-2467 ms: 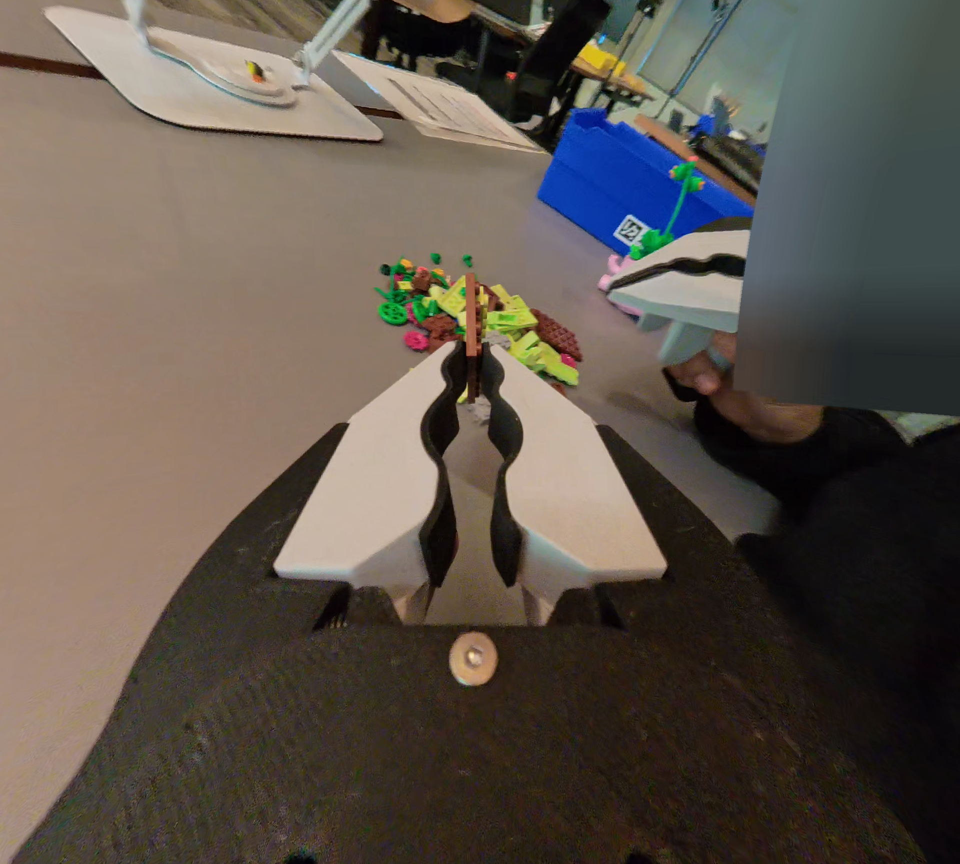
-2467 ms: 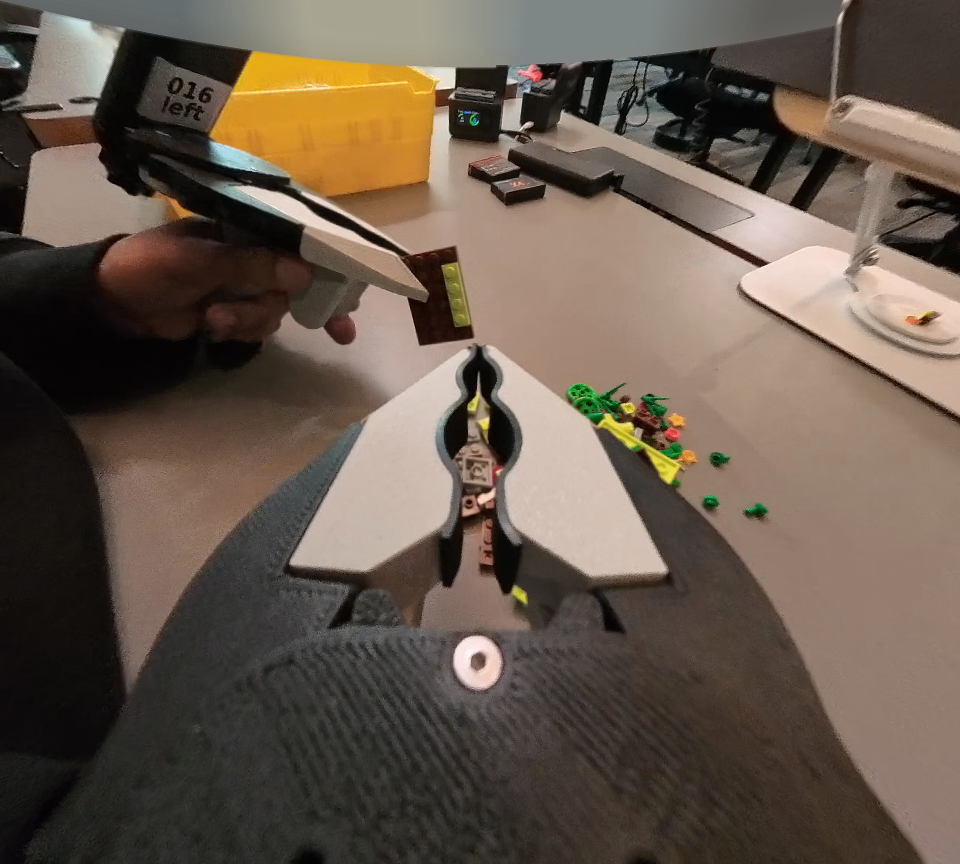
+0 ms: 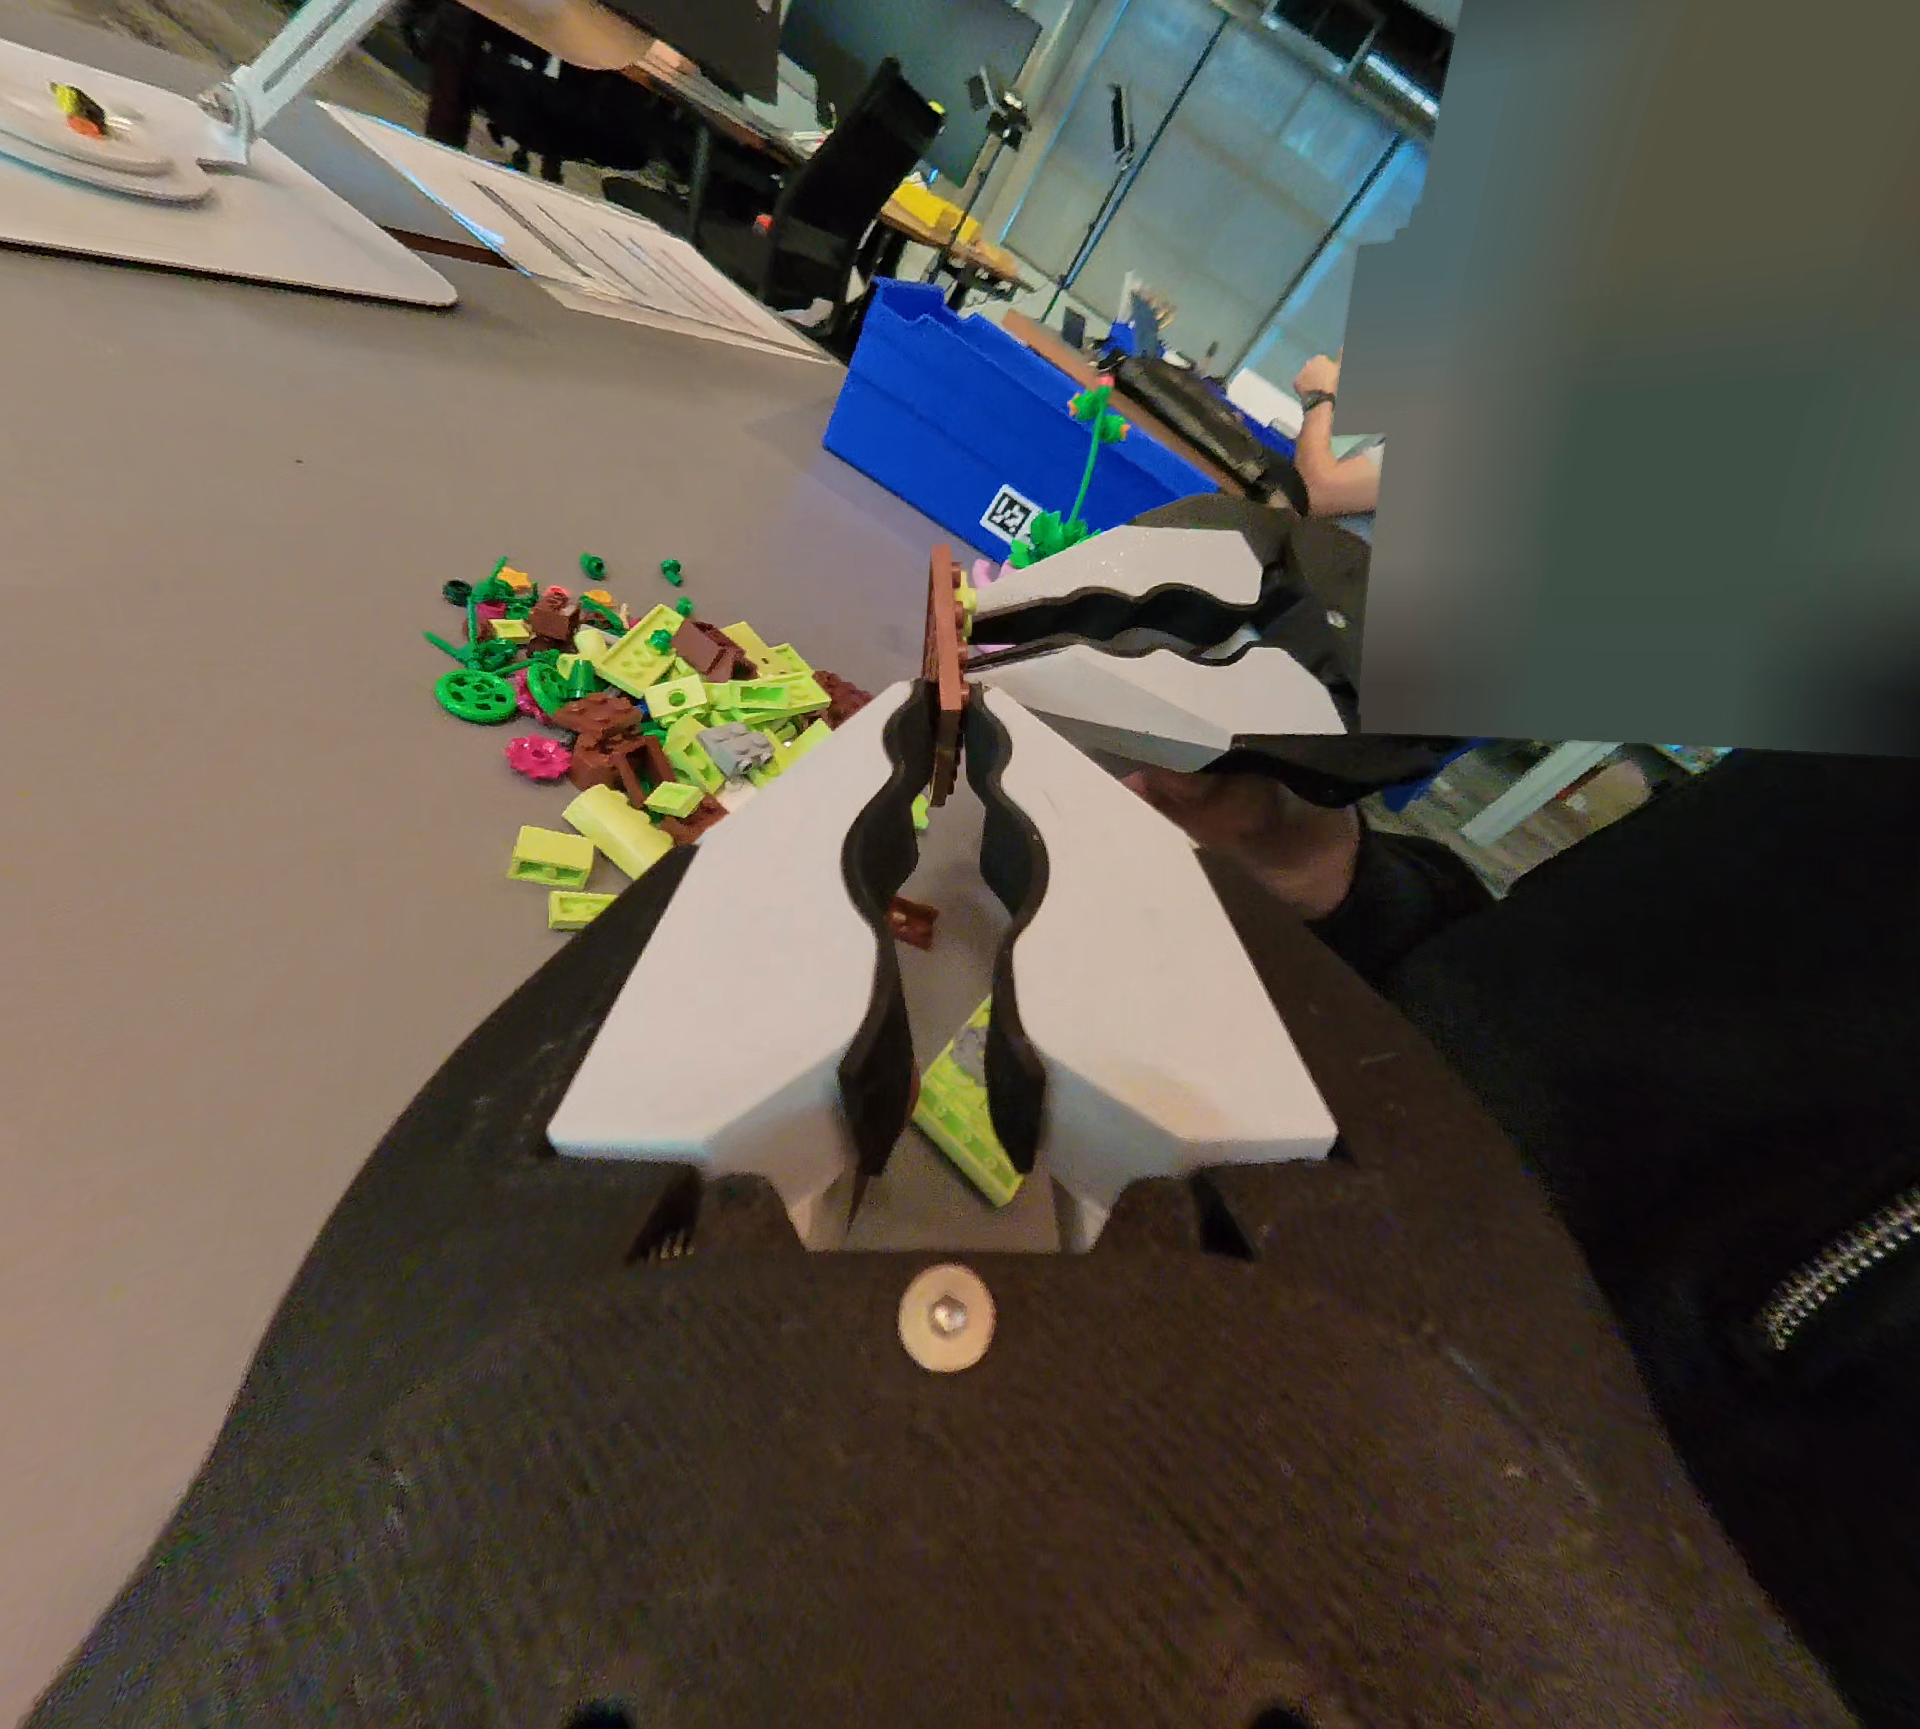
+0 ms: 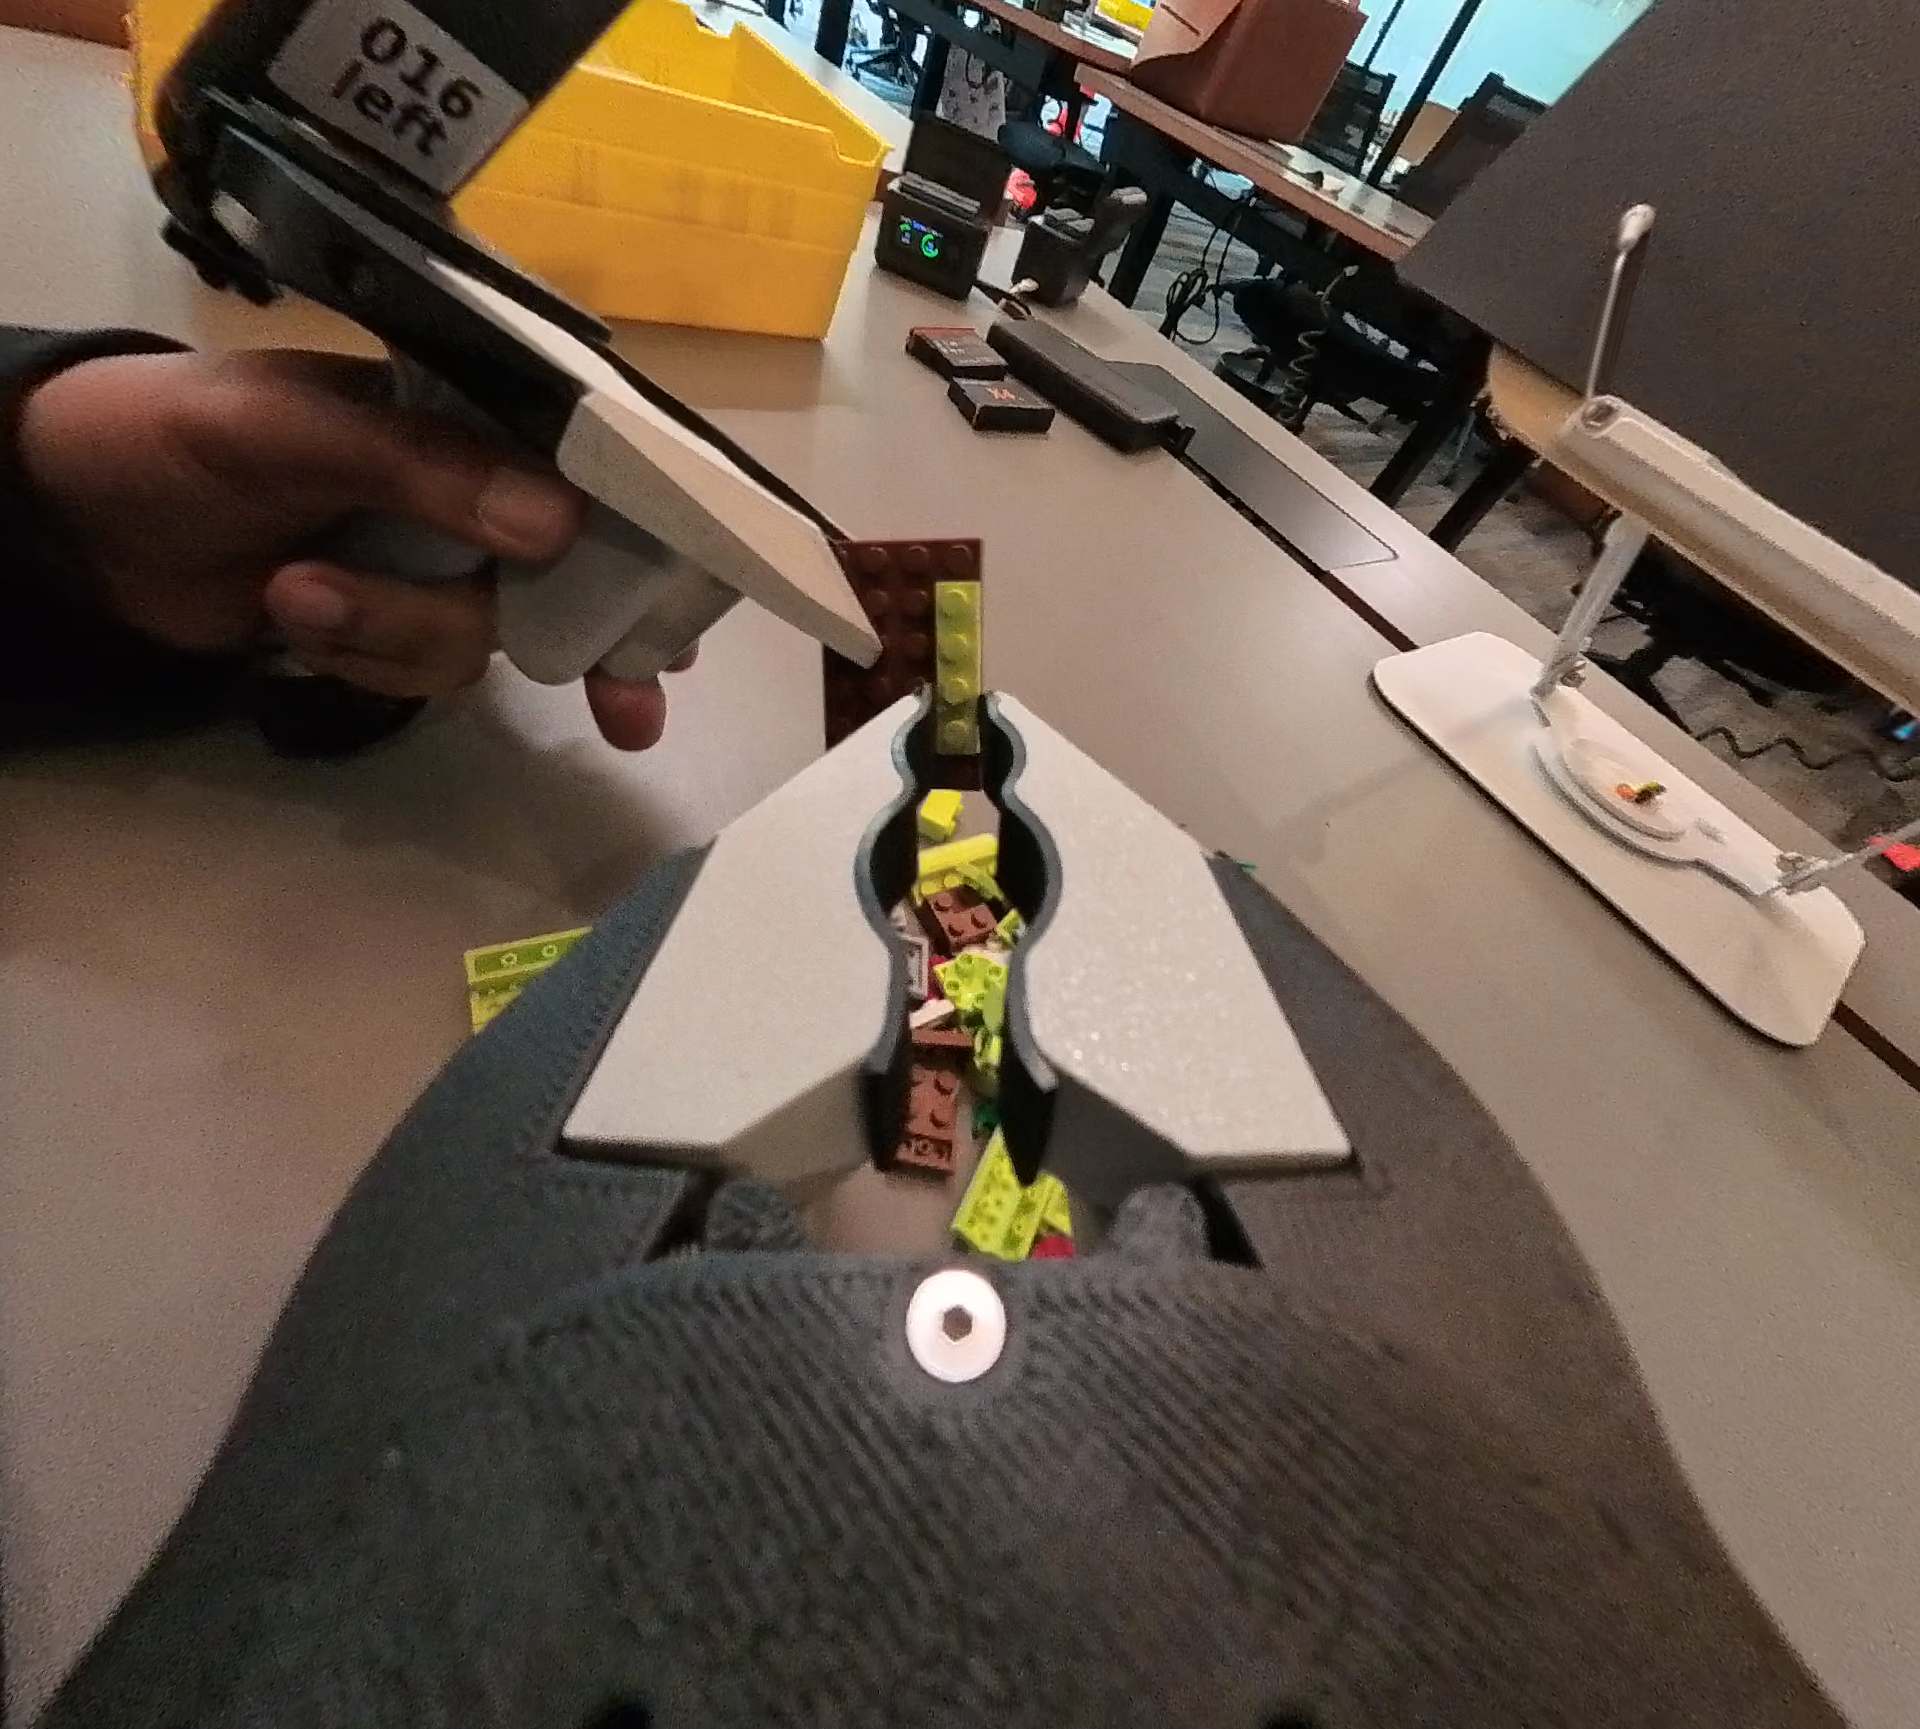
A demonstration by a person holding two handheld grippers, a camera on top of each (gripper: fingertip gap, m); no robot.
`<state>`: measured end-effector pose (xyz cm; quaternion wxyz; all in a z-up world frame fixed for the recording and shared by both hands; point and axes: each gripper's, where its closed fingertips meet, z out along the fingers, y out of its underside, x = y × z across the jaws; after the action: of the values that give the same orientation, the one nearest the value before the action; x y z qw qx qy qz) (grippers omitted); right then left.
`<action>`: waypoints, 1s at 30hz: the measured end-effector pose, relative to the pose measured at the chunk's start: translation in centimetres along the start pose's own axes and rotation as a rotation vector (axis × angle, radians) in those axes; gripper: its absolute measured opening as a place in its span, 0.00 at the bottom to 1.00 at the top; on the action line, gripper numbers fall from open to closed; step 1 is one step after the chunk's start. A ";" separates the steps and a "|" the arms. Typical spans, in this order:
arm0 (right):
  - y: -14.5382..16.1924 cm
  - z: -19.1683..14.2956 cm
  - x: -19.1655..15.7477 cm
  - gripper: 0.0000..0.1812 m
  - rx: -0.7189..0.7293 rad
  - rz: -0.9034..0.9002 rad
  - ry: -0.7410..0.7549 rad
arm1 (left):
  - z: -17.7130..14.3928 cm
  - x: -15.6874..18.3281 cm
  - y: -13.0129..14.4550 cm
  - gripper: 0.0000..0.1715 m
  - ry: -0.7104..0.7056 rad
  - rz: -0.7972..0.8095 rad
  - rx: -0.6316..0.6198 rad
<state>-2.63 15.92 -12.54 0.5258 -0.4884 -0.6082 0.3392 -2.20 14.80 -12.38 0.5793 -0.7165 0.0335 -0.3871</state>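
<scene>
My left gripper (image 3: 943,705) is shut on the lower part of a brown studded plate (image 3: 945,640), held upright and seen edge-on. In the right wrist view the brown plate (image 4: 883,609) faces me with a lime strip (image 4: 956,640) lying on its studs. My right gripper (image 4: 951,715) is shut on the lime strip at the plate's right side. The left gripper (image 4: 857,630) comes in from the upper left and clamps the plate's left side. In the left wrist view the right gripper (image 3: 971,635) reaches in from the right. Both hold the plate above a pile of loose bricks (image 3: 644,713).
A blue bin (image 3: 935,422) with a green flower stem (image 3: 1089,453) stands beyond the pile. A yellow bin (image 4: 675,193) and black devices (image 4: 997,401) lie farther off. A white lamp base (image 4: 1621,838) is at the right. A hand (image 4: 312,516) holds the left gripper's handle. My left and right fingertips are right by each other.
</scene>
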 end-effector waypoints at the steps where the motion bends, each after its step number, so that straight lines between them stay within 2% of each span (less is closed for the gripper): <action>1: 0.2 0.1 0.0 0.03 -0.012 0.000 0.004 | 0.0 -0.1 0.2 0.01 -0.011 0.010 -0.011; 5: 1.2 0.3 -0.2 0.03 -0.061 0.042 -0.023 | 0.2 -0.5 1.0 0.01 -0.067 0.065 -0.070; 13: 1.6 0.4 -0.5 0.03 -0.086 0.057 -0.037 | 0.2 -0.7 1.4 0.01 -0.064 0.055 -0.089; 20: 2.0 0.3 -0.6 0.03 -0.076 0.215 -0.119 | 0.4 -0.7 1.6 0.01 -0.076 0.086 -0.107; 25: 2.1 0.2 -0.7 0.03 -0.104 0.186 -0.102 | 0.4 -0.7 1.5 0.01 -0.069 0.085 -0.104; 30: 2.0 -0.1 0.0 0.03 -0.135 0.154 -0.042 | 0.9 -0.9 1.0 0.01 -0.163 0.175 -0.088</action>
<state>-2.10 16.47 -14.37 0.4513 -0.5609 -0.6011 0.3468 -1.87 15.70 -13.72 0.5795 -0.7648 0.0656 -0.2739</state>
